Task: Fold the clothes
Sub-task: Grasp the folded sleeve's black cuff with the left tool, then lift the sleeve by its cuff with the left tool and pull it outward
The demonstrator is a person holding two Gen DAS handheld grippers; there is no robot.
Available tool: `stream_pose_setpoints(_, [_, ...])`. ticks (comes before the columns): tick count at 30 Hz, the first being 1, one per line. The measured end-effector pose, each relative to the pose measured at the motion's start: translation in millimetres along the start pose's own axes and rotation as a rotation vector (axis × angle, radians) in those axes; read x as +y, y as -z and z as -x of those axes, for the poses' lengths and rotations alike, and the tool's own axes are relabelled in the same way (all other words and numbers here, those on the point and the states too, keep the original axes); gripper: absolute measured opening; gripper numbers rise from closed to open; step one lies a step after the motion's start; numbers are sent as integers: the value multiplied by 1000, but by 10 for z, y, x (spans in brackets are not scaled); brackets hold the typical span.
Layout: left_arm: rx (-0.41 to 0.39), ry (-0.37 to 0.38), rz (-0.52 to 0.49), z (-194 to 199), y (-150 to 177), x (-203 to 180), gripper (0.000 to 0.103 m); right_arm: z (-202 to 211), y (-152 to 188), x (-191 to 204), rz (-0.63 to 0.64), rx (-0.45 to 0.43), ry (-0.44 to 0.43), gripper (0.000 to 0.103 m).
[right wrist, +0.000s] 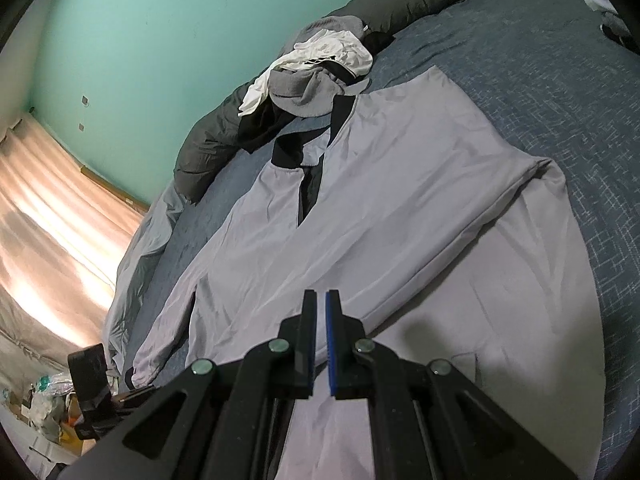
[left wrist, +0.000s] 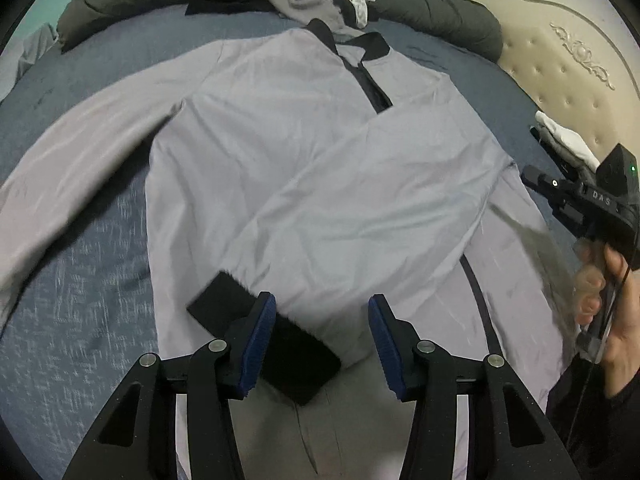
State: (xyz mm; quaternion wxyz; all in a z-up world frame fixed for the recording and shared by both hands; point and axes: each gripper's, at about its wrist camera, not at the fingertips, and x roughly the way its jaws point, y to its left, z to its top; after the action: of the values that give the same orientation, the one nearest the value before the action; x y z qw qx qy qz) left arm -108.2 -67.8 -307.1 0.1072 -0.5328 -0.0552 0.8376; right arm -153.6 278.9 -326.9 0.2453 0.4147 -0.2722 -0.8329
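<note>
A grey long-sleeved shirt (left wrist: 280,152) lies flat on the bed (left wrist: 80,320), collar away from both claws. One sleeve is folded across its chest, its black cuff (left wrist: 224,304) just ahead of the wide-open left claw (left wrist: 322,344). The right claw (right wrist: 320,340), nearly closed and empty, hovers over the hem.

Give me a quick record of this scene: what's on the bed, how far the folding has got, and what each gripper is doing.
surface: blue bedspread
garment: grey jacket, laid flat
folded so far: one sleeve across the body, black cuff near the hem
other sleeve: spread out to the side
left gripper: open, above the cuff
right gripper: nearly shut, holding nothing
background: clothes pile
</note>
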Motion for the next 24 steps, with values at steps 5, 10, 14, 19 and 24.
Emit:
stream_pose_setpoints(5, [18, -38, 4, -162, 10, -8, 52, 3, -12, -6, -3, -4, 5, 4])
stream_pose_setpoints(10, [35, -104, -50, -342, 130, -117, 52, -3, -21, 5, 1, -4, 1, 4])
stream_pose_setpoints(14, [25, -94, -32, -296, 138, -121, 52, -1, -19, 8, 1, -4, -2, 4])
stream_pose_setpoints(19, [-48, -60, 22, 57, 125, 26, 52, 29, -21, -5, -7, -13, -3, 4])
stream_pose_setpoints(24, [-113, -43, 163, 442, 180, 479, 53, 25, -29, -2, -11, -12, -6, 4])
